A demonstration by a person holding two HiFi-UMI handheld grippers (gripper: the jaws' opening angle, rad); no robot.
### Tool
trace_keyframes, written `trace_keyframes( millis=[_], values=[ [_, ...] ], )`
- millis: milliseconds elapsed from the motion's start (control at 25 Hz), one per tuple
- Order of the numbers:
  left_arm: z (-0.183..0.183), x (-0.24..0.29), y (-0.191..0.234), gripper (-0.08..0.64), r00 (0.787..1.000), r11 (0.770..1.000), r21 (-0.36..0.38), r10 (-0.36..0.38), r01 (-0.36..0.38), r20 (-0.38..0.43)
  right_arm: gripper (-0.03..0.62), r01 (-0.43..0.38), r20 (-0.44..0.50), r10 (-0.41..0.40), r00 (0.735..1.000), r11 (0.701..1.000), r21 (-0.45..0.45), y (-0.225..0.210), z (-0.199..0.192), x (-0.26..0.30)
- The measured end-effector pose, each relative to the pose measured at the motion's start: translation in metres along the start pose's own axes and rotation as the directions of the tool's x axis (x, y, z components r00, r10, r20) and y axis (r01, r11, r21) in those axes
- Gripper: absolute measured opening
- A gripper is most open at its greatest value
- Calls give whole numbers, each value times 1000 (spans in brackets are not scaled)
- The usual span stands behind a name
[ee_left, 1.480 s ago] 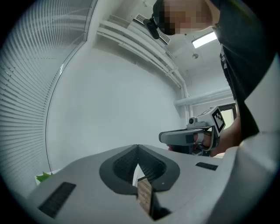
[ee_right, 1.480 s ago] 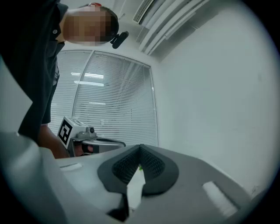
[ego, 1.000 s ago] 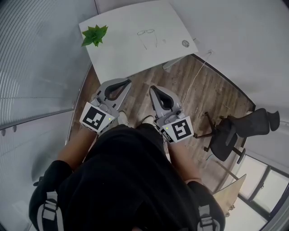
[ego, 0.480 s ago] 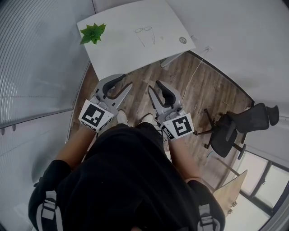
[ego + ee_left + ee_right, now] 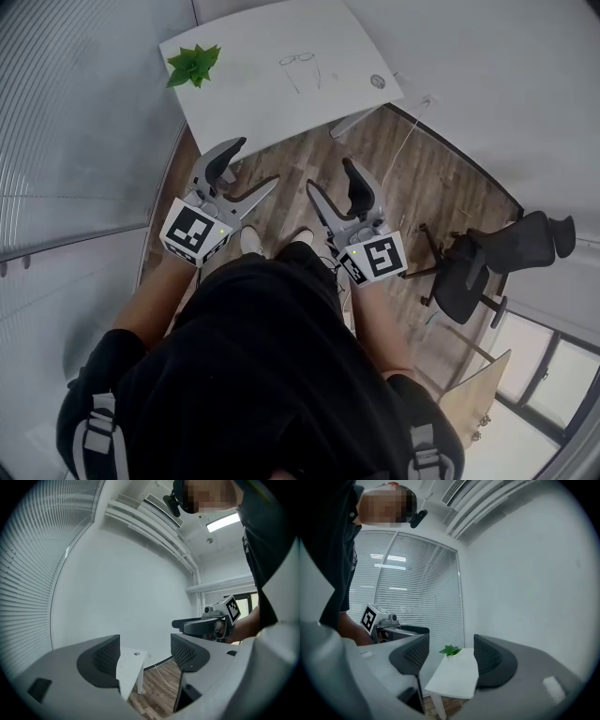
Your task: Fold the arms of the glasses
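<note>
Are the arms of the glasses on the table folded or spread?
Spread. In the head view the glasses lie on the white table, and both arms run straight out from the frame instead of lying across it.

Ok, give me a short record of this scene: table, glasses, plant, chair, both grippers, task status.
table: white, ahead of both grippers
glasses: lying on the table, arms unfolded, untouched
plant: green, at the table's left corner
office chair: black, off to the right
left gripper: open, jaws have just been opening, nothing between them
right gripper: open, jaws have just been opening, nothing between them
task status: not begun
</note>
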State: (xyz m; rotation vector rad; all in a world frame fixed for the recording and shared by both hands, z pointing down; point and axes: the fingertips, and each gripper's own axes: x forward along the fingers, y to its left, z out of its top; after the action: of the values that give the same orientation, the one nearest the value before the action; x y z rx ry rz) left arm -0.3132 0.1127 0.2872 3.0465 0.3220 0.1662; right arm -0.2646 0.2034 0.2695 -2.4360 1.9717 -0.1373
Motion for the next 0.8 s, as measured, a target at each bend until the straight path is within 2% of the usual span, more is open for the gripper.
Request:
trace_keyframes(
  millis=[360, 800],
  values=[
    [-5, 12, -3, 322, 1000, 1000, 3, -4, 4, -17, 293, 3, -6, -3, 1000, 1000, 14, -10, -9, -2],
    [-1, 59, 9, 322, 999, 999, 17, 31, -31, -29, 293, -36, 3, 36, 999, 999, 22, -59, -11, 14]
  ],
)
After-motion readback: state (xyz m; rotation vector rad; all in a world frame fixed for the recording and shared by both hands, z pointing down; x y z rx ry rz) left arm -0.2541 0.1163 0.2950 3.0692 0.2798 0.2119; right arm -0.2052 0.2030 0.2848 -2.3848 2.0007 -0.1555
